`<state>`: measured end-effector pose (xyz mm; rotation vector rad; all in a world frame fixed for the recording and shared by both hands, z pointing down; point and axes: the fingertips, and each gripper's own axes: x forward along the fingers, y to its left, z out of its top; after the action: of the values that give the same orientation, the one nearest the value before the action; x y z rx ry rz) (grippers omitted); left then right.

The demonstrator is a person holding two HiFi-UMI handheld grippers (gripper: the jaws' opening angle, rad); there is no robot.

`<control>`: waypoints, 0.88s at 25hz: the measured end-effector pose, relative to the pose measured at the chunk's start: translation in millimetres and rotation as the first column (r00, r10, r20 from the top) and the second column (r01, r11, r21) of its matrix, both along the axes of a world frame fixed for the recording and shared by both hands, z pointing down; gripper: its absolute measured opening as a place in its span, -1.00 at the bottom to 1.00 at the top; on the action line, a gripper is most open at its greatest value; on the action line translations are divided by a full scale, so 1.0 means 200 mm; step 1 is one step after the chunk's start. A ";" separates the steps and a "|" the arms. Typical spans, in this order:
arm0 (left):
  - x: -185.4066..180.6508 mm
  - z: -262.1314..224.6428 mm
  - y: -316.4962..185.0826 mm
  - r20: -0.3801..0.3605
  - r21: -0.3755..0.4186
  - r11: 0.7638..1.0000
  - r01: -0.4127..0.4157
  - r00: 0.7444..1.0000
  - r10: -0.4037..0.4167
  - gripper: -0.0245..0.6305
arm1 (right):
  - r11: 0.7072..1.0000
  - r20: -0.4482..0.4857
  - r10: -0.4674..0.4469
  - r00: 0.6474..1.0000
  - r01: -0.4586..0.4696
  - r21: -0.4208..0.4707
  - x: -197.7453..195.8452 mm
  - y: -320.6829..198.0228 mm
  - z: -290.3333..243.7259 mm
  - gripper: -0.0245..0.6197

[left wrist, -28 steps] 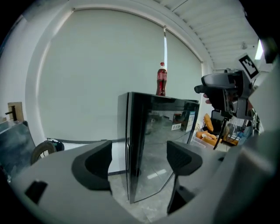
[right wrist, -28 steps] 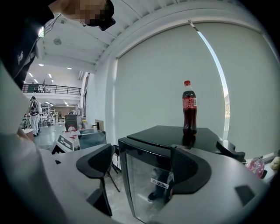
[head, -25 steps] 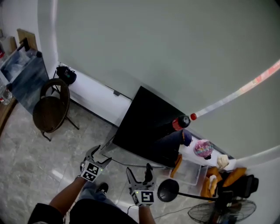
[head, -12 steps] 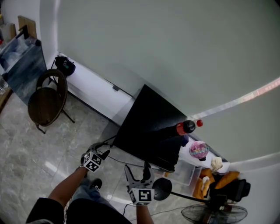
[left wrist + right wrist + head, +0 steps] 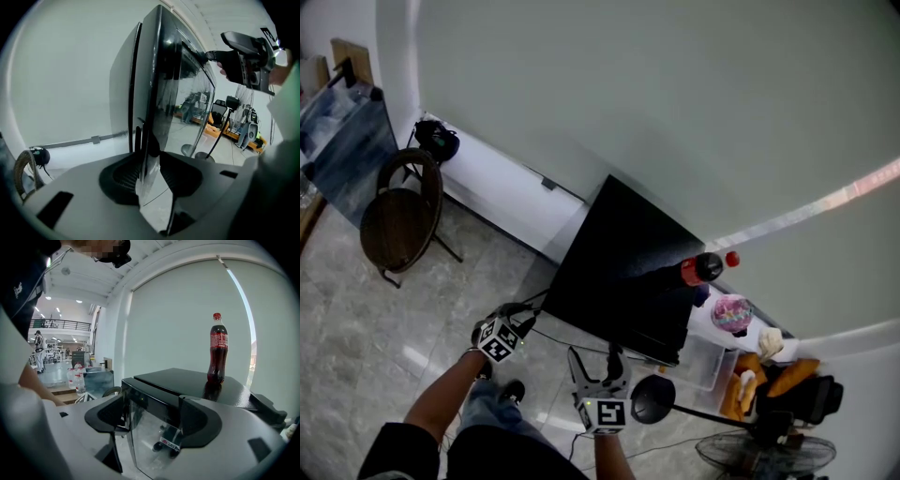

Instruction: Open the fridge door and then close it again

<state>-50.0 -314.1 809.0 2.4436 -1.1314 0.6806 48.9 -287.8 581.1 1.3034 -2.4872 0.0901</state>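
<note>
Left claw (image 5: 523, 319) closing on fridge door (image 5: 180, 93), pads now against both faces of door's side edge. Right claw (image 5: 595, 356) wide, jaws easing inward, gripping nothing, fridge's front corner just ahead. Black fridge (image 5: 623, 272) stands on floor (image 5: 356, 319) against pale wall (image 5: 656, 103). Cola bottle (image 5: 698, 270) upright on fridge top.

Pale wall (image 5: 675, 94), glossy floor (image 5: 356, 319), round chair (image 5: 394, 230), perhaps a fan (image 5: 764, 456)
</note>
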 end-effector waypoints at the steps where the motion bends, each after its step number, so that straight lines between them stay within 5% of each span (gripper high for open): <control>1: 0.00 0.00 0.00 0.004 -0.002 1.000 -0.009 1.000 0.009 -0.53 | 1.000 -0.002 -0.002 1.000 0.002 0.004 0.00 0.00 0.00 0.24; 22: -0.03 -0.01 0.09 0.143 -0.056 0.996 -0.065 0.987 0.073 -0.64 | 0.999 -0.024 -0.011 1.000 0.013 0.051 0.01 0.04 -0.02 0.05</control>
<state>-56.4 -296.3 807.5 2.4325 -1.0719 0.9107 51.5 -280.4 578.0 1.3020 -2.4927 0.0088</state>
